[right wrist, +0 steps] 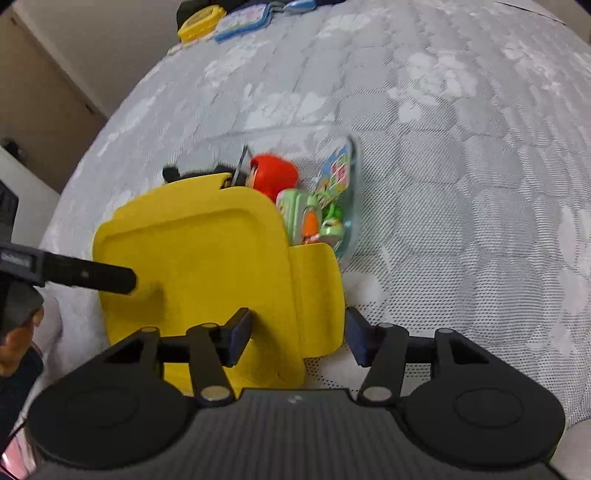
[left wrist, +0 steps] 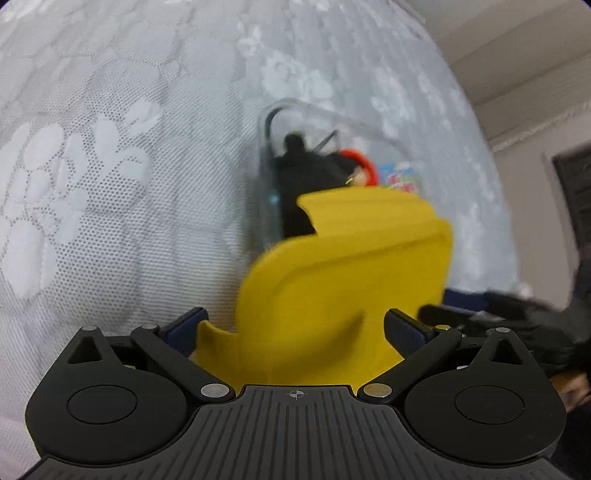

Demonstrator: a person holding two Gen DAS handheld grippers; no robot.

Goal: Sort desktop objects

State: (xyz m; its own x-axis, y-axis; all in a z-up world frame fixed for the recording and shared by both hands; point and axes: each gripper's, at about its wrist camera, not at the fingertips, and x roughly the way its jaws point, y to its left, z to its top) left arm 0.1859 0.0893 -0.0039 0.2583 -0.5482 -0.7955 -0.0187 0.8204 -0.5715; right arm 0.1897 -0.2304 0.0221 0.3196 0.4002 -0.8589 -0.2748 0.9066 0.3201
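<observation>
While both views are motion-blurred, the layout still reads: a clear plastic box [right wrist: 352,192] sits on a worktop covered w/ a grey-white floral lace cloth [right wrist: 461,177], and a yellow lid [right wrist: 199,258] lies tilted over the box's near part, covering approx half of it.

Left gripper [left wrist: 295,328]: its blue-padded fingers sit on either side of the yellow lid [left wrist: 343,280], which fills the gap between them. Pads look pressed to the lid edges, so it reads as pinching the lid, though blur makes contact not 100% sure. In the right wrist view a black finger [right wrist: 88,277] of that gripper reaches in from the left edge, its tip on the lid's top face.

Right gripper [right wrist: 299,339]: fingers spread wide. Left finger is over the lid's flat face, right finger is just beside the lid's side tab [right wrist: 317,295], over the cloth; the tab lies between them, no clear contact either side.

Inside the box, uncovered part: red round-headed toy figure [right wrist: 275,175], a green toy [right wrist: 299,210] w/ an orange bit, a colourful printed card [right wrist: 338,173] leaning on the box's right wall, and sth black [right wrist: 195,173] at the back left, partly under the lid.

Far end of worktop: a yellow case [right wrist: 201,24] and a blue-rimmed case [right wrist: 243,20] side by side, well apart from the box.
</observation>
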